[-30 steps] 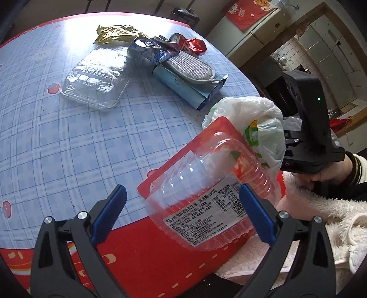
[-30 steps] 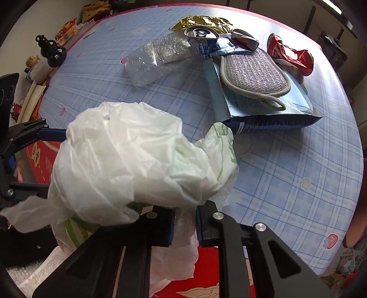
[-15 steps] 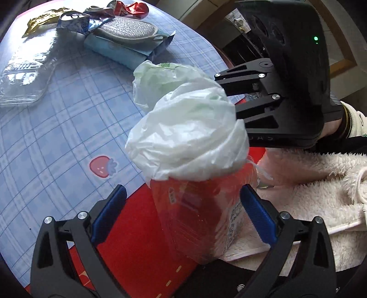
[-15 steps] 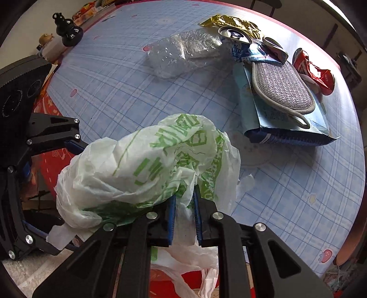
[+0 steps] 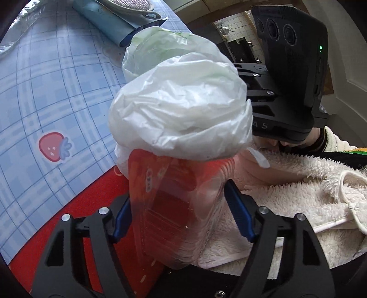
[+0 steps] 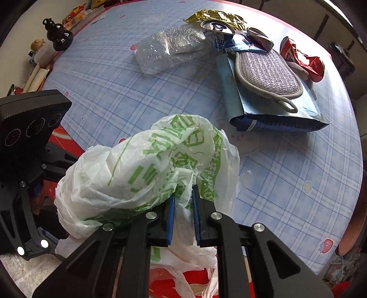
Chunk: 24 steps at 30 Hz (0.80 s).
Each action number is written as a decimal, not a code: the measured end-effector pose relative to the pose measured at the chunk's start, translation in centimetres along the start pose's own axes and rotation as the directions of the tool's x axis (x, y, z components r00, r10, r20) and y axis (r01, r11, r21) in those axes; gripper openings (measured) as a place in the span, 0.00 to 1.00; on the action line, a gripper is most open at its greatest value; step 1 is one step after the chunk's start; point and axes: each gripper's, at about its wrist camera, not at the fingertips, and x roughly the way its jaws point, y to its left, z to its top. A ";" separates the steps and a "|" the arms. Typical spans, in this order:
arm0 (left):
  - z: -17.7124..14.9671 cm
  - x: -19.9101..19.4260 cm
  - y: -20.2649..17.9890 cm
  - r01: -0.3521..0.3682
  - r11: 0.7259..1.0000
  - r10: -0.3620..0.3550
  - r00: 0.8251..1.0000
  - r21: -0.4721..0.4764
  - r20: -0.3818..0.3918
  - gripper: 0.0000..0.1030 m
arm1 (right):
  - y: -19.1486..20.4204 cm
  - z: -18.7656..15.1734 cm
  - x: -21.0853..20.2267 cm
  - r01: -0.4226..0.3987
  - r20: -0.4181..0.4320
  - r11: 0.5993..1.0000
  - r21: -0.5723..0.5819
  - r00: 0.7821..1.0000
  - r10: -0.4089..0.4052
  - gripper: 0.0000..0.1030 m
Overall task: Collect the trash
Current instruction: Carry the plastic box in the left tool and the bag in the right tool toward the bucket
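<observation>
Two tools, left tool (image 5: 181, 220) closing around clear labelled container (image 5: 176, 206), right tool (image 6: 183, 217) pinching green-printed bag (image 6: 160, 160)

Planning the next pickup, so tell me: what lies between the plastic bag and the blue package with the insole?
Only bare checked tablecloth separates the plastic bag from the blue package; the right wrist view shows it.

One white plastic bag (image 6: 146, 165), one clear clamshell box (image 5: 176, 206) near, one crumpled clear container (image 6: 169, 49) far left, two crushed cans (image 6: 218, 27), one gold wrapper (image 6: 206, 16), one red wrapper (image 6: 302, 60), one blue pouch (image 6: 263, 114) and one grey pad (image 6: 266, 73) far right.
</observation>
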 end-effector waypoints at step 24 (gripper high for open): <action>-0.2 -9.6 -1.7 -0.385 0.903 0.426 0.857 -0.190 0.291 0.61 | -6.5 -1.3 -6.2 -0.046 0.264 0.980 0.196 0.964 -0.008 0.09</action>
